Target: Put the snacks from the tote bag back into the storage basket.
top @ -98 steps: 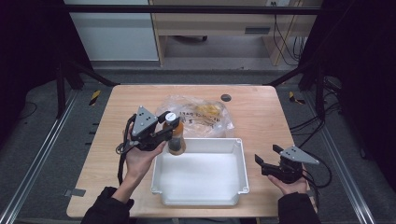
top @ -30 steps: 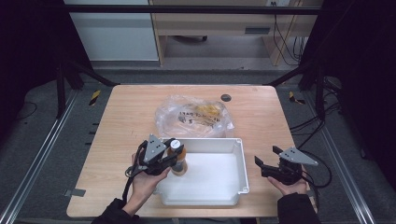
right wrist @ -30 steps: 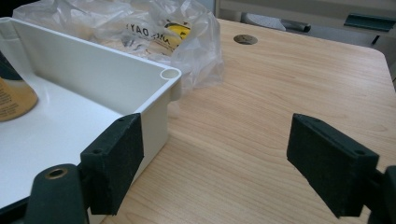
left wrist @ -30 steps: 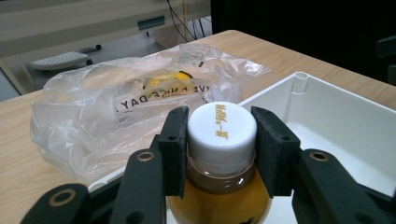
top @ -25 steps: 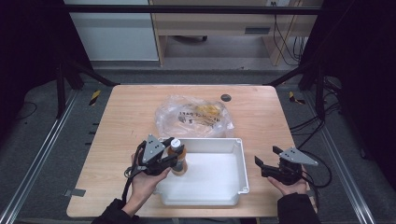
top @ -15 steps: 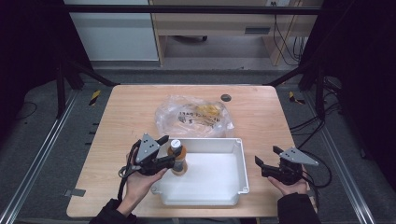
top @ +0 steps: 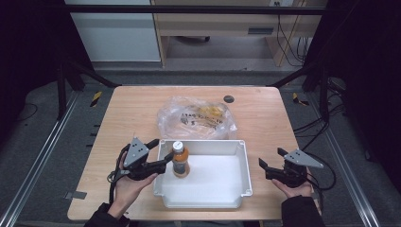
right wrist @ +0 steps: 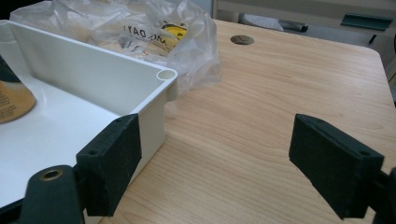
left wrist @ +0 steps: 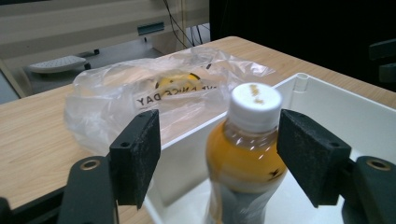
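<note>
Both grippers (top: 161, 153) (top: 270, 163) are black with grey three-cornered top plates, square foam-faced pads (left wrist: 137, 151), brass screw holes, black cables; the sleeves (top: 111, 218) are dark.

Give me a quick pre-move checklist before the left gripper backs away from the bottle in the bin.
1. Bottle upright inside white bin: ok.
2. Left gripper released: ok; jaws have just been opening, bottle between them, pads clear of it.
3. Bottle cap on: ok.
4. Bottle settled flat on bin floor: cannot tell, base hidden.
5. Right gripper open, outside the bin, holding nothing: ok.
6. Plastic bag behind bin, out of retreat path: ok.
</note>
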Demonstrator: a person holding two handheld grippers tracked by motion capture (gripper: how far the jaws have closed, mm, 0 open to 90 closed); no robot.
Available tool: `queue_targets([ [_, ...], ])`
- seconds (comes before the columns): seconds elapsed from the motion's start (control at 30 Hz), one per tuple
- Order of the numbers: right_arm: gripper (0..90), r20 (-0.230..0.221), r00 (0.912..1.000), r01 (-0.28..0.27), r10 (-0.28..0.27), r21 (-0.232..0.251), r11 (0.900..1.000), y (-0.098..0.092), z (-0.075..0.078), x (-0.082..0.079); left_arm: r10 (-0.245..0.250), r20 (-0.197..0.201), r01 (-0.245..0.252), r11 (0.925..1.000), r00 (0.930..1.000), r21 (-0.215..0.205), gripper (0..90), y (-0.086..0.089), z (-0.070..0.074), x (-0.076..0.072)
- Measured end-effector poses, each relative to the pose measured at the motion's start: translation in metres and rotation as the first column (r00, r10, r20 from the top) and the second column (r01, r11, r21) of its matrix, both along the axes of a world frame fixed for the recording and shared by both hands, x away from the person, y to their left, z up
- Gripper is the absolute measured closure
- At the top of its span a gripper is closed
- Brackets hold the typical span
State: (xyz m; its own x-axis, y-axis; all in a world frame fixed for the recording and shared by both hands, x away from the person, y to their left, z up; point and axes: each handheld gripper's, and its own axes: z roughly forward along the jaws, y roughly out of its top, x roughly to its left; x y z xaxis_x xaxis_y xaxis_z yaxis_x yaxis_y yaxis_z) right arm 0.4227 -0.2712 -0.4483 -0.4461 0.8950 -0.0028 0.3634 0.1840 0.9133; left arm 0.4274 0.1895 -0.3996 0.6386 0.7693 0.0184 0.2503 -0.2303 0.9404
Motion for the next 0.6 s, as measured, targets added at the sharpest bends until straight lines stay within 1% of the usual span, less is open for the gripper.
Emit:
queue_targets([
  [0.03, 17.0, 0.0, 1.0, 0.0, 0.0, 0.0, 1.0, 0.0, 0.0, 0.0, 0.0, 0.0, 0.0, 1.0, 1.0, 0.0, 29.6, 0.0, 0.0, 0.0],
  [0.1, 16.6, 0.0, 1.0, 0.003, -0.003, -0.003, 1.0, 0.0, 0.0, 0.0, 0.018, -0.003, -0.018, 0.9998, 0.9998, -0.004, 29.2, 0.01, -0.004, 0.002],
  [0.23, 15.8, -0.003, 1.0, 0.005, -0.005, -0.01, 1.0, -0.001, 0.0, 0.0, 0.042, -0.008, -0.042, 0.9991, 0.9991, -0.003, 29.0, 0.023, -0.01, 0.003],
  [0.3, 15.3, -0.004, 1.0, 0.008, -0.008, -0.016, 1.0, -0.001, -0.001, 0.0, 0.049, -0.011, -0.049, 0.9988, 0.9987, -0.002, 28.9, 0.025, -0.012, 0.003],
  [0.4, 15.0, -0.005, 1.0, 0.008, -0.009, -0.021, 1.0, -0.001, -0.001, 0.0, 0.076, -0.02, -0.076, 0.997, 0.9969, 0.015, 28.7, 0.035, -0.021, 0.006],
  [0.6, 14.9, -0.009, 0.9998, 0.016, -0.016, -0.024, 1.0, -0.001, -0.002, 0.0, 0.12, -0.055, -0.118, 0.9921, 0.9913, 0.044, 28.5, 0.052, -0.039, 0.01],
])
